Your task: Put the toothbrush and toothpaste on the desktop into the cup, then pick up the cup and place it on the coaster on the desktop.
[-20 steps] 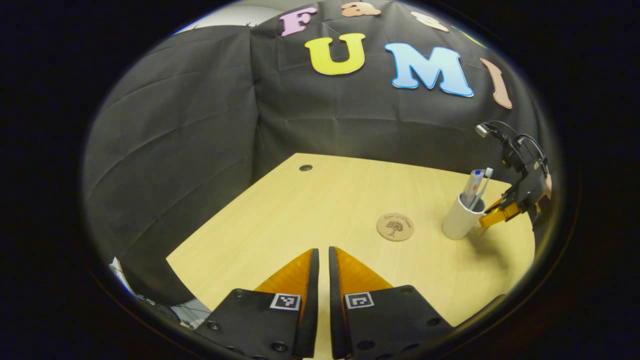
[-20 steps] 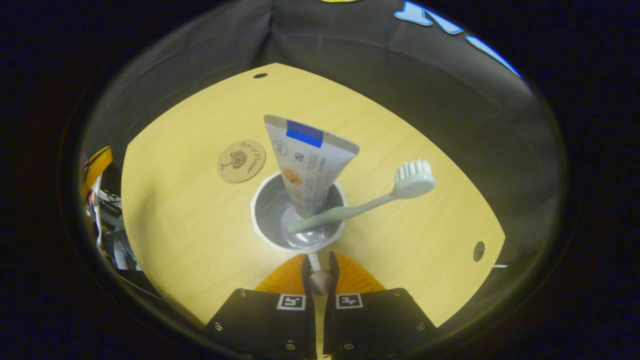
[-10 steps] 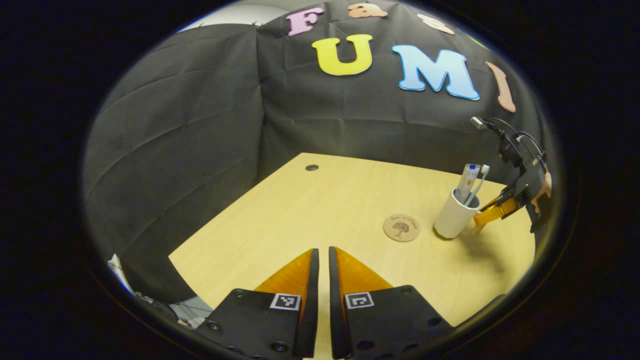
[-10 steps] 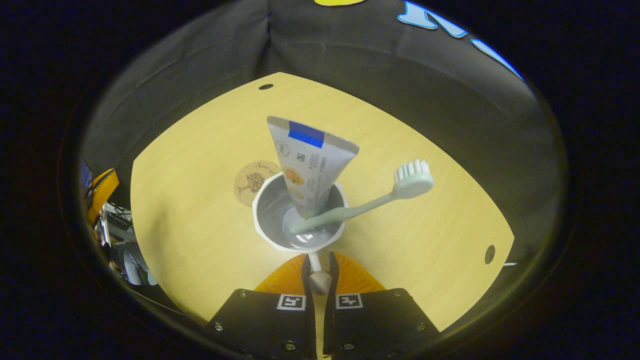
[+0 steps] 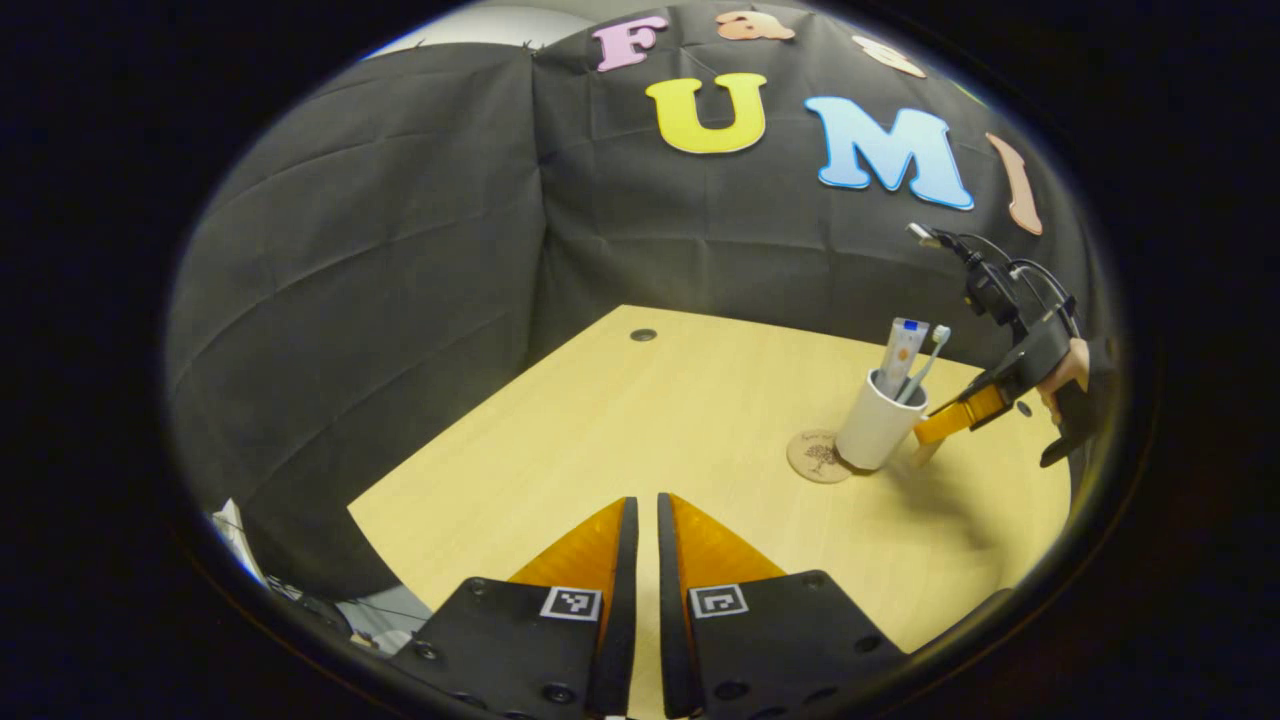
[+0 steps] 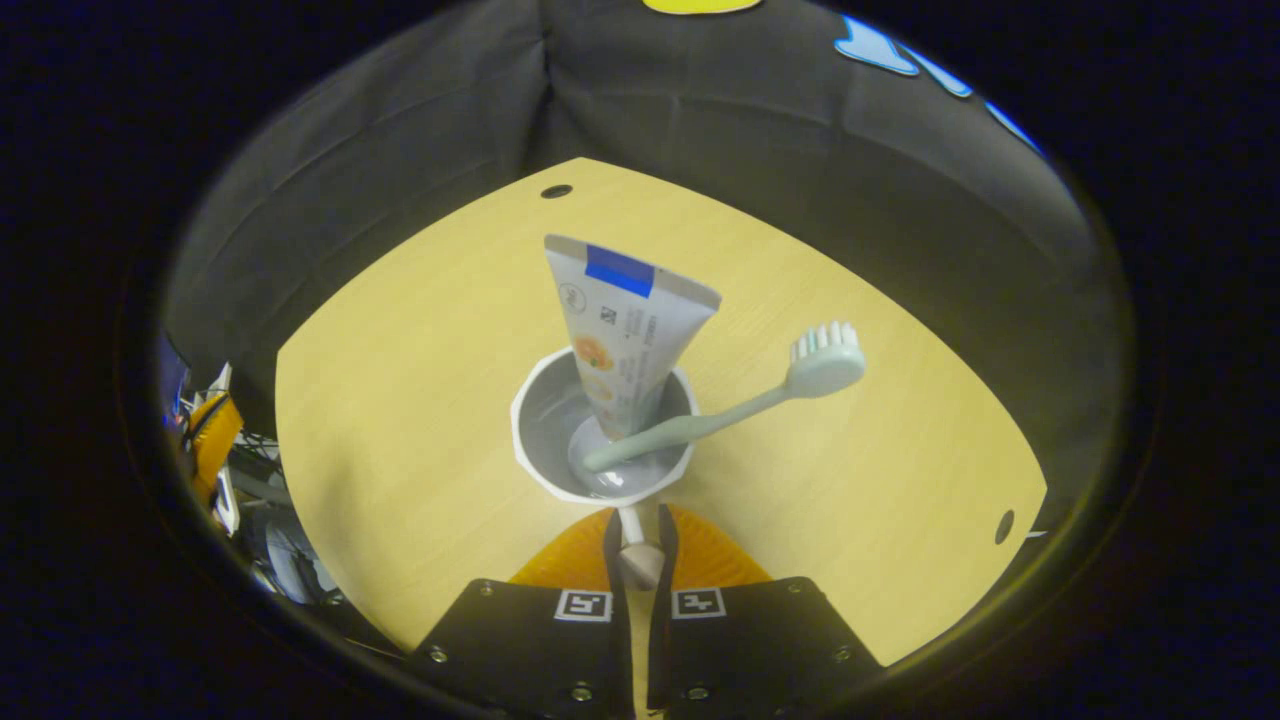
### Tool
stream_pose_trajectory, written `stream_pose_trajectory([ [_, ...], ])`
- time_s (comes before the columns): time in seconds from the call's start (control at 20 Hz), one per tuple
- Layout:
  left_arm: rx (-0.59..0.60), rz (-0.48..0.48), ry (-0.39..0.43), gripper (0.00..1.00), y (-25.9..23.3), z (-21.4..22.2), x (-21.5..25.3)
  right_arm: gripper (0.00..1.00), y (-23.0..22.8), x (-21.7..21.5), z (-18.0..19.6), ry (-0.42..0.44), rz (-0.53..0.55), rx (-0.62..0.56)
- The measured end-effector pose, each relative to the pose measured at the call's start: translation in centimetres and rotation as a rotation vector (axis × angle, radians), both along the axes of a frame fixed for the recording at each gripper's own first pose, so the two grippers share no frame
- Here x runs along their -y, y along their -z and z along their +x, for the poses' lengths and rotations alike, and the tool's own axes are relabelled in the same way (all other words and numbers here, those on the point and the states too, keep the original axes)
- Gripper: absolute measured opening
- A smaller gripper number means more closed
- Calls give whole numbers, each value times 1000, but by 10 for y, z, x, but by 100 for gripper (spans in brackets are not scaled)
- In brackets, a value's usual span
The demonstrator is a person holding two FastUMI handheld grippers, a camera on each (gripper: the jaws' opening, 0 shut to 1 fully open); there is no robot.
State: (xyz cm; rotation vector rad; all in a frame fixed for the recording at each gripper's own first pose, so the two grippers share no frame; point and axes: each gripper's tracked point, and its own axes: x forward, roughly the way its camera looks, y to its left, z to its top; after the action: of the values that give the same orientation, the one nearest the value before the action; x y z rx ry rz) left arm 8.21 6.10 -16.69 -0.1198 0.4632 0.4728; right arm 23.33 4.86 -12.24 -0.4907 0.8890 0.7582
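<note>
Carried leftward since a second ago: cup (image 5: 880,432), now overlapping the coaster (image 5: 815,457), possibly not yet seated. Contents: toothpaste (image 6: 628,335), toothbrush (image 6: 745,405), both leaning, loose. Handling: rigid, smooth, top-heavy; hold by handle, keep upright. Right tongs (image 6: 638,545) pinching the cup's handle. Left tongs (image 5: 640,560) pressed together, empty, over near tabletop (image 5: 600,430).
</note>
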Motion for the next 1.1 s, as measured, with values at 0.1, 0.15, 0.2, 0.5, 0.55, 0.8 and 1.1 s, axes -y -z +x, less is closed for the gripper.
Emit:
stream_pose_trajectory([
  [0.1, -1, 0, -12, 18, 0, -7, -8, 7, -2, 0, 2, -15, -4, 2],
  [0.15, -3, 0, -18, 18, 1, -12, -11, 7, -4, 0, 3, -19, -6, 3],
  [0.2, -3, 0, -23, 18, 2, -16, -15, 7, -3, 0, 1, -19, -9, 3],
  [0.5, -4, -8, -62, 18, 6, -33, -34, 7, -2, 2, 2, -26, -35, 10],
  [0.55, -2, -11, -65, 18, 6, -34, -35, 7, -2, 3, 3, -25, -40, 10],
  [0.8, 2, -25, -70, 18, 9, -37, -40, 7, -3, 5, 3, -34, -80, 32],
  [1.1, 8, -10, -41, 18, 2, -32, -34, 11, -1, 3, 1, 1, -81, 21],
])
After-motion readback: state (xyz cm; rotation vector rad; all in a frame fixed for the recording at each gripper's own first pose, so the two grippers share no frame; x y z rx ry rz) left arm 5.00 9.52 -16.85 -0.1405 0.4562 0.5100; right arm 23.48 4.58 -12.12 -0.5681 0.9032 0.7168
